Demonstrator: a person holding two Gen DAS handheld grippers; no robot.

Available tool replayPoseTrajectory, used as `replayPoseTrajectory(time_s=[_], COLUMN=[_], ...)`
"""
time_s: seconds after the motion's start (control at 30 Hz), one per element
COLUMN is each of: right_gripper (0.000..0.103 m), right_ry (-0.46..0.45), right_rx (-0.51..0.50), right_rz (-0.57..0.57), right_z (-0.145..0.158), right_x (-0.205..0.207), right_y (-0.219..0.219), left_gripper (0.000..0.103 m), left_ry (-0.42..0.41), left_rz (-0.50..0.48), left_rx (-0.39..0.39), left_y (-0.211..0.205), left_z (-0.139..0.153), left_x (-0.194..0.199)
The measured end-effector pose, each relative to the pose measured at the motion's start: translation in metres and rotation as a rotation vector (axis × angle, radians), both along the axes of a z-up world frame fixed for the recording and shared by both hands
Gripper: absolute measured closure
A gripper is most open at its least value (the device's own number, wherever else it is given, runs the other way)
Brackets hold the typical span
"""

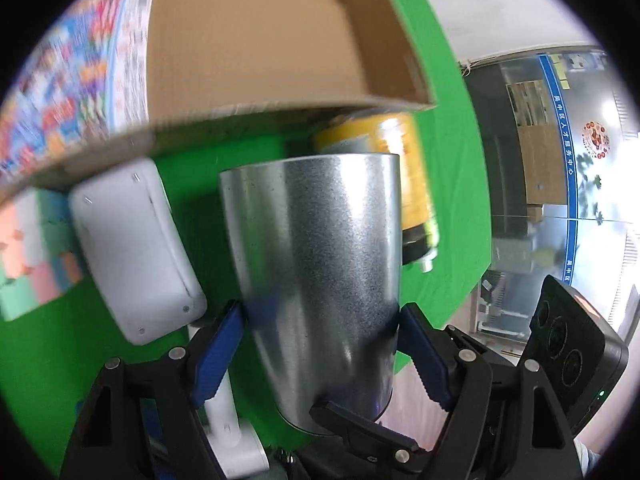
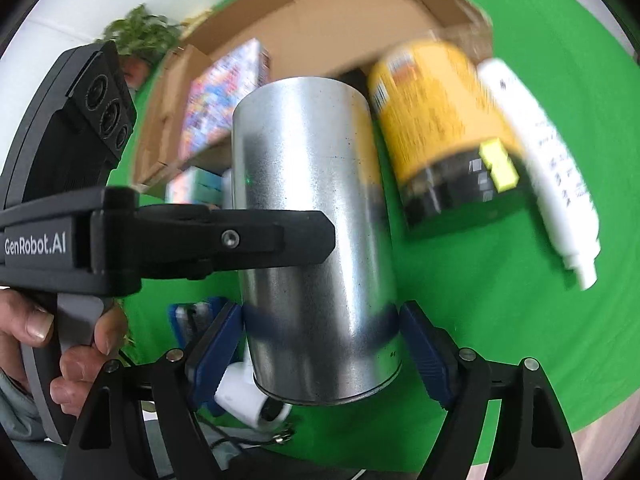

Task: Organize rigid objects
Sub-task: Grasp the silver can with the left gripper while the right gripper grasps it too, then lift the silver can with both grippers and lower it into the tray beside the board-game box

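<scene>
A silver metal can [image 1: 320,264] stands tilted between the blue pads of my left gripper [image 1: 320,320], which press on its two sides. A black finger [image 1: 360,428] of the right gripper crosses the can's lower end. In the right wrist view the same metal can [image 2: 316,208] sits between the blue pads of my right gripper [image 2: 320,320], and both pads touch it. The left gripper's black finger [image 2: 240,236] lies across the can's left side, held by a person's hand [image 2: 40,328].
An open cardboard box [image 2: 340,20] lies behind the can on green cloth [image 2: 500,320], with a colourful printed box [image 2: 224,96] in it. A yellow tin [image 2: 436,120] and a white bottle [image 2: 536,160] lie to the right. A white case [image 1: 132,248] lies to the left.
</scene>
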State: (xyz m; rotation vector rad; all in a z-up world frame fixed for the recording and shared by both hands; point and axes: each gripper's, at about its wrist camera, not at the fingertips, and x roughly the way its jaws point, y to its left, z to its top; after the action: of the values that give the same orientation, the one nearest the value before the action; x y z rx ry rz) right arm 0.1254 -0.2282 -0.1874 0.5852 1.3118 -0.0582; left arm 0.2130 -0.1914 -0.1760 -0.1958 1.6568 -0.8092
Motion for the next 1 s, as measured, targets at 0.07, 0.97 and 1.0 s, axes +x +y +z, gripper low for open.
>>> replayPoseTrajectory(time_s=[0.07, 0.97, 1.0], right_gripper=[0.025, 0.025, 0.025], right_ry=[-0.031, -0.226, -0.227], right_rx=[-0.007, -0.190, -0.188], right_rz=[0.010, -0.092, -0.081], right_z=[0.019, 0.174, 0.177], right_x=[0.004, 0.034, 0.036], right_y=[0.002, -0.046, -0.045], left_gripper=[0.024, 0.025, 0.025], left_ry=[-0.043, -0.336, -0.336], left_rz=[-0.004, -0.026, -0.014], left_rx=[-0.002, -0.183, -0.181], left_y=[-0.002, -0.046, -0.043], left_z=[0.022, 0.146, 0.145], left_x=[-0.001, 0.066, 0.070])
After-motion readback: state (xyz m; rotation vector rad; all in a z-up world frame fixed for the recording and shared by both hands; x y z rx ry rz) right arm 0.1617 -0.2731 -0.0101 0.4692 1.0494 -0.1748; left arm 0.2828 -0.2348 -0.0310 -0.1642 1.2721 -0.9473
